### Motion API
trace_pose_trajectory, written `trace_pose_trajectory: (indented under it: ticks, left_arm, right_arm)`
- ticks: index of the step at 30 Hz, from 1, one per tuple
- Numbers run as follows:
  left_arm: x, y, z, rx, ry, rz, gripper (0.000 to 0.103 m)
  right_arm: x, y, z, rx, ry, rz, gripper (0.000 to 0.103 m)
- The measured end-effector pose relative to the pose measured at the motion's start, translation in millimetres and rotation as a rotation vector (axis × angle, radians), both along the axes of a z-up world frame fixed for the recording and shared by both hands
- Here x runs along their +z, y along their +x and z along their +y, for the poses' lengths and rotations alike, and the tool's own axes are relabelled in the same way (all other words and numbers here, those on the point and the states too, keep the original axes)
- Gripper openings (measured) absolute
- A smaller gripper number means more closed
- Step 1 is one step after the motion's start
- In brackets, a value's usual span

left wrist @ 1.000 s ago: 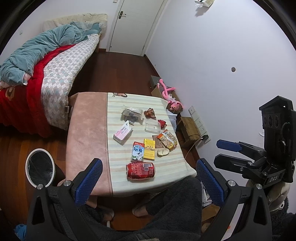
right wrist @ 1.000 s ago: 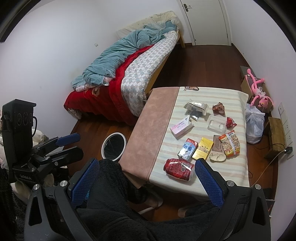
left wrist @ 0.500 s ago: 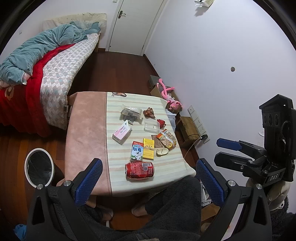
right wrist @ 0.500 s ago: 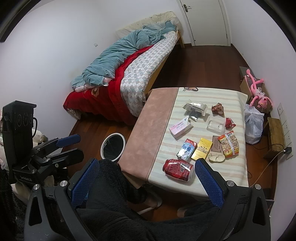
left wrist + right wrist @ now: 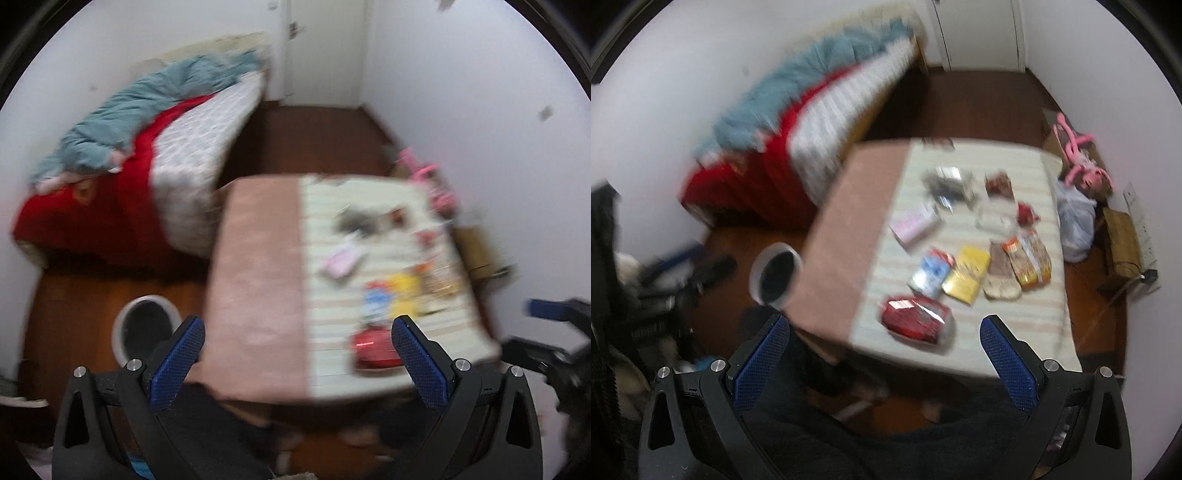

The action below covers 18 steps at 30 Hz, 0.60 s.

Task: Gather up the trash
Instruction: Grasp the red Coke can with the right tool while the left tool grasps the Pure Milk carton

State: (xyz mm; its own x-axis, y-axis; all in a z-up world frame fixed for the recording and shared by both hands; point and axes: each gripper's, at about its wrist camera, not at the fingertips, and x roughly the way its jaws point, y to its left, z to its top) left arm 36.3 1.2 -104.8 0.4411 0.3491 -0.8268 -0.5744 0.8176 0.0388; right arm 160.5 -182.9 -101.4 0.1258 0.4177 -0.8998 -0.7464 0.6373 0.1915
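Both views are blurred by motion. Trash lies on the striped half of a low table (image 5: 846, 236): a crushed red can (image 5: 916, 319) nearest me, a blue-white milk carton (image 5: 931, 273), a yellow box (image 5: 966, 275), a pink box (image 5: 914, 225), snack wrappers (image 5: 1028, 258) and a clear tub (image 5: 995, 219). The red can also shows in the left wrist view (image 5: 373, 349). A round white bin with a black liner (image 5: 775, 275) stands on the floor left of the table. My left gripper (image 5: 295, 363) and right gripper (image 5: 882, 363) are both open and empty, above and short of the table.
A bed with red and teal bedding (image 5: 147, 158) runs along the left wall. A pink toy (image 5: 1078, 162), a white plastic bag (image 5: 1073, 221) and a cardboard box (image 5: 1123, 243) sit right of the table. A closed door (image 5: 982, 33) is at the back.
Both grippers have swung fast, blurring the views. The left camera has turned left, so the table sits further right. The right camera has moved closer to the table; the can looks larger.
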Motion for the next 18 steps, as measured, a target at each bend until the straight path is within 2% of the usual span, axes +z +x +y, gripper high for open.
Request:
trace_pose_trajectory:
  ticks: [2, 5, 8, 12, 14, 16, 18]
  left_arm:
    - [-46.3, 8.3, 9.1, 0.030, 0.022, 0.095, 0.103]
    - [-119.5, 17.0, 24.0, 0.064, -0.049, 0.224, 0.103]
    - [-167.1, 17.7, 31.5, 0.083, -0.103, 0.299, 0.103]
    - [-204.1, 14.1, 35.4, 0.090, -0.157, 0.349, 0.103]
    - [-210.2, 11.6, 34.6, 0.090, -0.167, 0.365, 0.103]
    - [-215.1, 9.6, 36.4, 0.093, -0.178, 0.376, 0.103]
    - [-211.5, 8.4, 39.4, 0.097, -0.179, 0.382, 0.103]
  right_arm:
    - [-49.4, 4.8, 24.1, 0.064, -0.120, -0.014, 0.103]
    - [-111.3, 8.5, 58.8, 0.173, -0.265, -0.051, 0.103]
    - [-159.8, 8.0, 88.6, 0.298, -0.379, -0.088, 0.103]
    - [-206.6, 2.5, 116.4, 0.457, -0.501, -0.146, 0.103]
    - [-222.8, 0.3, 122.0, 0.504, -0.557, -0.162, 0.103]
    - [-240.8, 2.4, 125.1, 0.523, -0.599, -0.129, 0.103]
    - [-247.4, 3.8, 124.5, 0.509, -0.597, -0.119, 0.100]
